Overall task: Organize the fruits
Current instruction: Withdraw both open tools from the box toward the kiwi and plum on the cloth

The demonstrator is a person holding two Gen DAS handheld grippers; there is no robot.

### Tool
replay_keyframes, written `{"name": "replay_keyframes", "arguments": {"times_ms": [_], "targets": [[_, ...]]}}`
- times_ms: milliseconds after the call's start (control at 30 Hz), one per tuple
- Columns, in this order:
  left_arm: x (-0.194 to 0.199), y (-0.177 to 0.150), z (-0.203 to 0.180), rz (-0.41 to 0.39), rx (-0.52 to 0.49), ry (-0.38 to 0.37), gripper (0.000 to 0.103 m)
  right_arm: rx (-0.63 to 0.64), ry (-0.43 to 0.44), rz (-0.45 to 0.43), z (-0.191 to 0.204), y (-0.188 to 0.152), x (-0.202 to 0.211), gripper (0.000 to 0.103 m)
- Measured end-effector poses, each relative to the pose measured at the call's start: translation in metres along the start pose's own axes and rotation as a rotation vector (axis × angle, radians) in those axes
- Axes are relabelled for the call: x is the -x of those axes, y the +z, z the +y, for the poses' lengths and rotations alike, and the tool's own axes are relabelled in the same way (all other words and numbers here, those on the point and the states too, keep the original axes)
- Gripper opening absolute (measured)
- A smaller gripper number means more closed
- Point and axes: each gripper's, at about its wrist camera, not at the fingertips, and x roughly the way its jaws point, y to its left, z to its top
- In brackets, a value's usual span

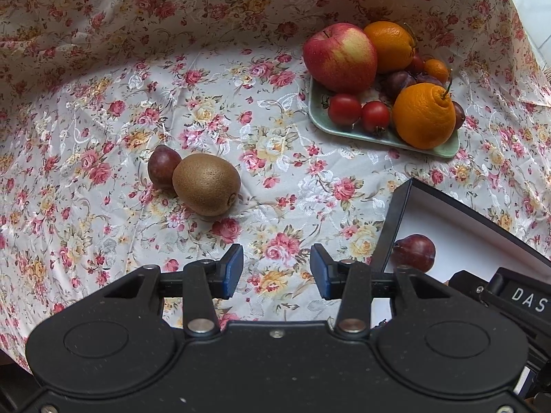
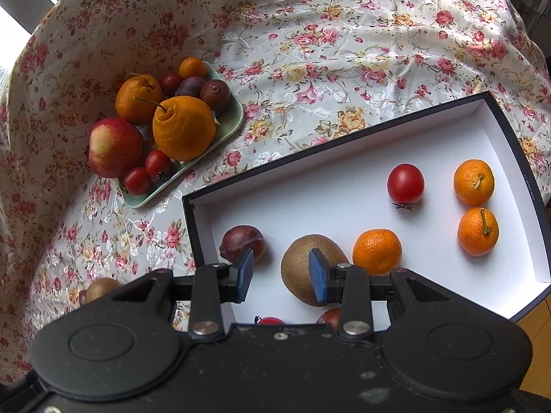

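A brown kiwi (image 1: 206, 184) and a dark plum (image 1: 162, 171) lie touching on the floral cloth, ahead and left of my left gripper (image 1: 276, 272), which hangs open over bare cloth with nothing between its blue pads. My right gripper (image 2: 280, 275) is open above the near end of a black box with a white inside (image 2: 509, 127). In the box lie a plum (image 2: 242, 242), a kiwi (image 2: 303, 268) partly behind the right finger, a tomato (image 2: 405, 183) and three mandarins (image 2: 473, 181). Neither gripper touches any fruit.
A green plate (image 1: 316, 110) at the back holds an apple (image 1: 339, 56), two big oranges (image 1: 425, 115), small tomatoes (image 1: 344, 109) and plums. The box corner (image 1: 401, 213) stands just right of my left gripper. The cloth rises in folds behind.
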Motion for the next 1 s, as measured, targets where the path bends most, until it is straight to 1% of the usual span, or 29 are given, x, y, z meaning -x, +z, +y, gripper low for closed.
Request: {"name": "replay_keyframes", "arguments": {"times_ms": [233, 400, 600, 700, 933, 1000], "targets": [[-0.004, 0.01, 0.026, 0.007, 0.065, 0.003, 0.052, 0.052, 0.007, 0.009, 0.019, -0.005, -0.007, 0.038], [-0.006, 0.023, 0.046, -0.002, 0.115, 0.002, 0.052, 0.087, 0.001, 0.007, 0.035, -0.006, -0.012, 0.038], [-0.012, 0.041, 0.068, -0.011, 0.17, 0.02, 0.052, 0.137, 0.014, 0.018, 0.055, -0.007, -0.02, 0.038], [-0.018, 0.049, 0.072, -0.006, 0.183, 0.015, 0.052, 0.154, 0.017, 0.026, 0.063, -0.006, -0.025, 0.038], [-0.035, 0.058, 0.066, 0.015, 0.163, 0.025, 0.052, 0.161, 0.017, 0.04, 0.075, 0.001, -0.037, 0.038], [-0.038, 0.058, 0.063, 0.017, 0.155, 0.033, 0.055, 0.161, 0.021, 0.046, 0.078, 0.002, -0.04, 0.038]]}}
